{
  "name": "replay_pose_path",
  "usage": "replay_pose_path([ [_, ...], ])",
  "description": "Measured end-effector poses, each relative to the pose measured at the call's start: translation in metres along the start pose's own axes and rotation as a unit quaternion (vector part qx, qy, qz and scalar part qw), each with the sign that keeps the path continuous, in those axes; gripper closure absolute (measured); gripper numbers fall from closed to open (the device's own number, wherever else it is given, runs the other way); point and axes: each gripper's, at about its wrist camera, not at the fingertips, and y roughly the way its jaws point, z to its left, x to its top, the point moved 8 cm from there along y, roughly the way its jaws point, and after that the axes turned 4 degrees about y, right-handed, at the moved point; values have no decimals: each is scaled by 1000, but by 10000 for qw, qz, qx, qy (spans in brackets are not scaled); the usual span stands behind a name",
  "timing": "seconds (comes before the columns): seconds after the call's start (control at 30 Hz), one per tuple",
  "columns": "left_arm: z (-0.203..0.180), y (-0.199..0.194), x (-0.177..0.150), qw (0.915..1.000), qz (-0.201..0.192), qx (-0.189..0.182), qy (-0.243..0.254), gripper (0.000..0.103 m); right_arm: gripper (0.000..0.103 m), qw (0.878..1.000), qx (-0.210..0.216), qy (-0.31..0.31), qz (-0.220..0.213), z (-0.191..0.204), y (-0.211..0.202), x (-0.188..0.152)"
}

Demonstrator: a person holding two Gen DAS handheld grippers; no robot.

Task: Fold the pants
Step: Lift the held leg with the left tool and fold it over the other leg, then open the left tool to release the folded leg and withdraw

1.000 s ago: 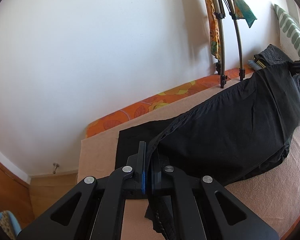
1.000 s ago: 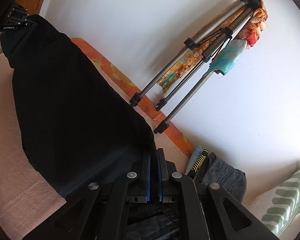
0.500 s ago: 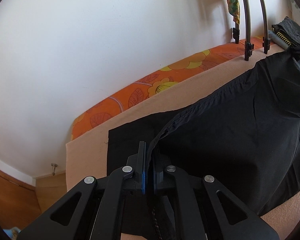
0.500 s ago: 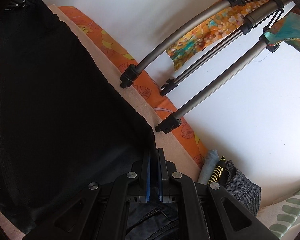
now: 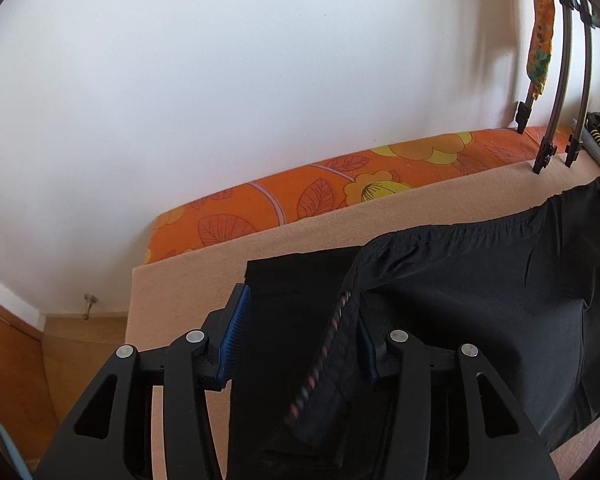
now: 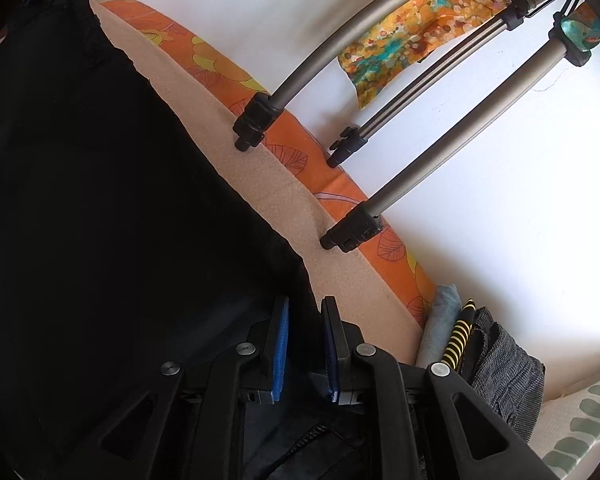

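Black pants lie along a beige blanket on the bed, folded lengthwise with one layer over another. My left gripper sits low over one end, its jaws opening. The top layer's edge with striped trim lies loose between the blue pads, which do not press it. In the right wrist view the pants fill the left side. My right gripper is at their other end with its jaws opening. A corner of black cloth runs through the narrow gap between those pads.
An orange floral mattress runs along the white wall. Tripod legs stand on the blanket's far edge, right beside the pants. Folded clothes and a green-patterned pillow lie at the right. Wooden floor shows past the bed's left end.
Both grippers carried the lifted pants edge toward the wall and down onto the lower layer. Both were shut on the cloth before; their jaws have now parted.
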Motion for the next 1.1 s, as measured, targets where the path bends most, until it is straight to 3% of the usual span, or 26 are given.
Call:
replay_pose_path([
  [0.1,21,-18,3,9996,-190,163,-129,55,60,9999,-70,96,-91,-4,-4,4],
  [0.17,36,-31,0,9990,-316,185,-275,55,56,9997,-61,100,-213,-4,-13,7],
  [0.27,56,-44,-17,9980,-390,122,-485,55,41,9991,-177,106,-382,-4,-29,12],
  [0.37,62,-49,-43,9953,-300,-363,-850,55,39,9980,-155,186,-589,-2,-52,17],
  [0.57,46,-36,-95,9893,85,-991,-1071,53,37,9905,841,400,-1015,41,-121,16],
  [0.73,35,-13,-114,9775,349,-1412,-1526,52,36,9740,1982,301,-1059,104,-156,8],
  [0.8,29,-8,-115,9775,348,-1449,-1490,52,36,9681,2287,135,-1013,132,-162,6],
  [0.83,27,-7,-116,9785,355,-1421,-1453,54,36,9665,2366,-3,-993,146,-164,4],
  [0.9,24,-3,-117,9786,387,-1409,-1449,71,36,9642,2471,-270,-928,173,-165,1],
  [0.93,23,-3,-117,9788,397,-1404,-1435,87,36,9632,2509,-374,-883,184,-164,0],
  [0.97,22,-3,-117,9796,386,-1386,-1403,95,36,9628,2527,-459,-840,197,-163,-2],
  [1.1,22,-15,-108,9822,125,-1336,-1313,99,37,9624,2559,-640,-648,225,-152,-3],
])
